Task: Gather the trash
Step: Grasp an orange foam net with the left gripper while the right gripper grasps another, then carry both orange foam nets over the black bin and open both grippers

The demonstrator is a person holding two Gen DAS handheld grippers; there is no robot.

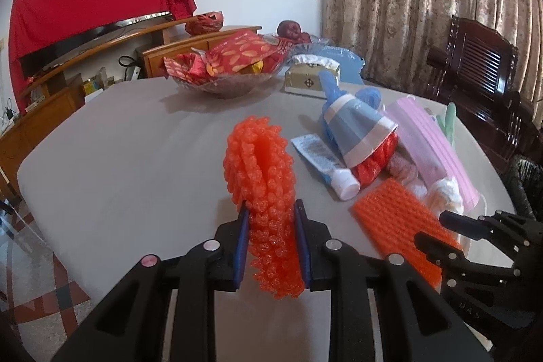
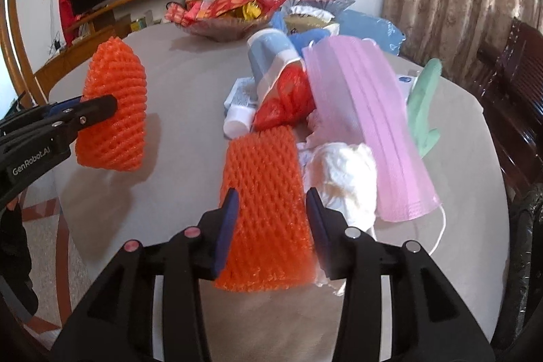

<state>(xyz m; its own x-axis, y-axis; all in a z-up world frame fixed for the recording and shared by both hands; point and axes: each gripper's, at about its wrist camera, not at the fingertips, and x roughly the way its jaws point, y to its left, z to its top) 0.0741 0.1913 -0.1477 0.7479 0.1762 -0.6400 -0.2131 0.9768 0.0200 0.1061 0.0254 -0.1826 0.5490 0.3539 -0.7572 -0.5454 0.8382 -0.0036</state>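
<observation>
My left gripper (image 1: 271,209) is shut on an orange foam fruit net (image 1: 261,165) and holds it above the grey table; it also shows in the right wrist view (image 2: 115,107). My right gripper (image 2: 271,199) is open, its jaws on either side of a second orange foam net (image 2: 264,209) that lies flat on the table; this net also shows in the left wrist view (image 1: 400,223). Behind it lies a trash pile: crumpled white tissue (image 2: 342,172), a pink face mask (image 2: 359,117), a red net bag (image 2: 285,100), a blue paper cup (image 2: 268,56), a small tube (image 2: 237,114) and a green glove (image 2: 424,100).
A glass bowl of red snack packets (image 1: 227,70) and a tissue box (image 1: 312,77) stand at the far side of the grey table (image 1: 135,165). Dark wooden chairs (image 1: 475,70) stand to the right, a wooden cabinet (image 1: 51,97) to the left.
</observation>
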